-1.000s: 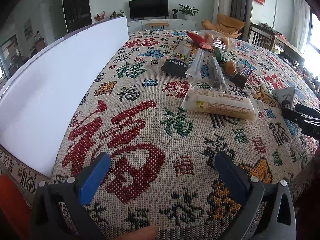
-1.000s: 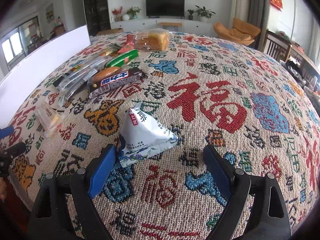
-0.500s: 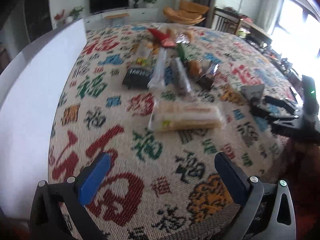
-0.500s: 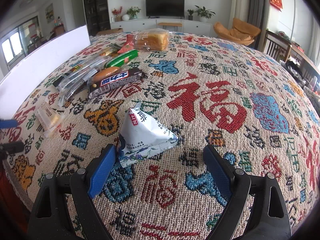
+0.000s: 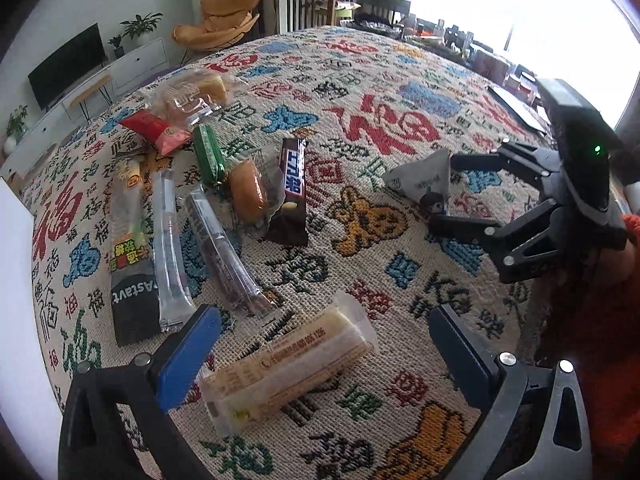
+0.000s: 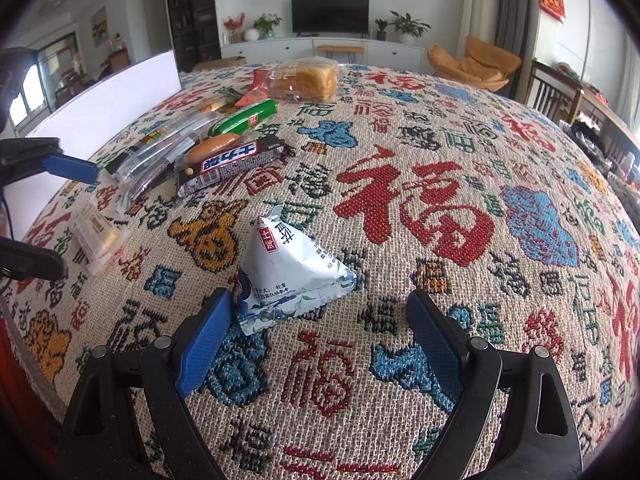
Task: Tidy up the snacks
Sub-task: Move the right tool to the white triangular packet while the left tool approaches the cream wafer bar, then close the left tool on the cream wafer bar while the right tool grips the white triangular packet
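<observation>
A pale yellow cracker pack (image 5: 288, 368) lies on the patterned cloth between the wide-apart fingers of my left gripper (image 5: 320, 340), which is open and holds nothing. In the right wrist view that cracker pack (image 6: 96, 236) sits between the left gripper's tips (image 6: 64, 216). A silver triangular snack pack (image 6: 288, 276) rests just ahead of my right gripper (image 6: 320, 312), open, with its left blue pad beside the pack's corner. The left wrist view shows the triangular pack (image 5: 420, 176) between the right gripper's fingers (image 5: 444, 190).
A cluster of snacks lies mid-table: brown chocolate bar (image 5: 294, 192), green sausage (image 5: 208, 156), orange bun (image 5: 248, 196), clear stick packs (image 5: 168, 248), black-ended pack (image 5: 130, 264), red packet (image 5: 156, 130), bagged bread (image 6: 304, 78). A white board (image 6: 104, 108) stands along the left edge.
My left gripper has swung right and moved in, so the cracker pack now lies between its fingers. The right gripper and the triangular pack have not moved.
</observation>
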{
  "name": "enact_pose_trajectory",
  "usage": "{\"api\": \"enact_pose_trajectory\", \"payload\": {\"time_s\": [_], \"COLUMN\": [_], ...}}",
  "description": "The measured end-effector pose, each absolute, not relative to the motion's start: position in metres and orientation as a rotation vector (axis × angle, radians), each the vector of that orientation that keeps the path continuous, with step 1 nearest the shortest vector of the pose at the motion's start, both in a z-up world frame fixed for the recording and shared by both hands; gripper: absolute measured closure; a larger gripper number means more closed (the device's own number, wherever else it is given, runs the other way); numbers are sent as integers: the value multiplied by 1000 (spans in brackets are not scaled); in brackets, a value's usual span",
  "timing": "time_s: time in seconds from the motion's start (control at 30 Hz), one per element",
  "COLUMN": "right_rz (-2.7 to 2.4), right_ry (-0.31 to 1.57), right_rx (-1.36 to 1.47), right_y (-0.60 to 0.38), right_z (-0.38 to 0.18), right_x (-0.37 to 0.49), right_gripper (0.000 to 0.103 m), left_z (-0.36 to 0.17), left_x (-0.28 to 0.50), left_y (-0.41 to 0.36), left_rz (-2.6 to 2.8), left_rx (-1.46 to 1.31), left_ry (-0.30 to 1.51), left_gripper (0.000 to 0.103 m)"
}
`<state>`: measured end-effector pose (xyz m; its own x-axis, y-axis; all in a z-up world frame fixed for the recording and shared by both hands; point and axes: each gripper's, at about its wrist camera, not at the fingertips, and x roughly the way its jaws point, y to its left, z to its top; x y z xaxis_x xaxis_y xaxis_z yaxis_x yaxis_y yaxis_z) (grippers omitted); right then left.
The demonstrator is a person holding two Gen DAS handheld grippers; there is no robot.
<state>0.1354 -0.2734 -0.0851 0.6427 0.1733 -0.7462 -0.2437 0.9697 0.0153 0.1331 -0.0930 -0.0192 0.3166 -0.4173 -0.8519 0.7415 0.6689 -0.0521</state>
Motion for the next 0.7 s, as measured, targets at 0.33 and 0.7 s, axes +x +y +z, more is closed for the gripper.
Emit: {"api": "enact_pose_trajectory", "payload": {"time_s": [0.33,0.7], "right_rz": [237,237], "right_ry": [840,840], "right_rx": [-90,-89], "right_y": [-273,-273], "right_z": [-85,-85], "right_x": [136,136], "right_gripper": [12,12], "left_z": [-35,-27], "left_x": [117,109], "left_y": [-74,-62], "left_rz": [-898,-756], "left_rx": [413,431], "left_ry": [1119,1052], "left_gripper": [0,0]}}
